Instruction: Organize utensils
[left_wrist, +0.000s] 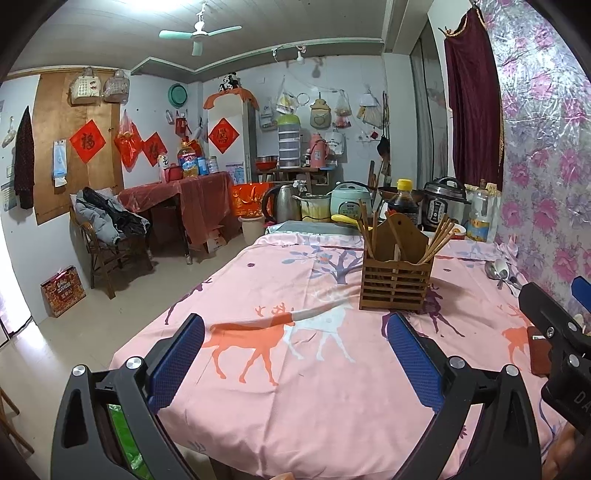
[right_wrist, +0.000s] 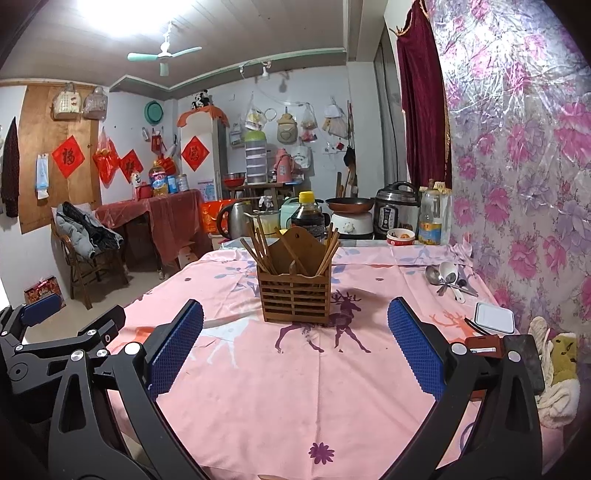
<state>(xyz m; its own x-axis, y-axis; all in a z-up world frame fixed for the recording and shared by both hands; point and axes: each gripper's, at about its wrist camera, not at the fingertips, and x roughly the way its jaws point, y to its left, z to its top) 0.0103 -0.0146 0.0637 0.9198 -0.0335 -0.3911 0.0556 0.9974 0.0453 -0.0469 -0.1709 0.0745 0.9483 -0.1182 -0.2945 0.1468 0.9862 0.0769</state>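
Red diamond paper (left_wrist: 87, 141) on the wooden board (left_wrist: 48, 155) reads 福 — other labels too blurred

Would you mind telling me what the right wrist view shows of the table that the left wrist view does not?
Only the right wrist view shows the white lidded box and the soft toy by the floral wall, plus the left gripper at its left edge. Only the left wrist view shows the right gripper entering from the right. Both share the wooden utensil holder with chopsticks, the pile of spoons and the pink deer tablecloth; both grippers stand open and empty.
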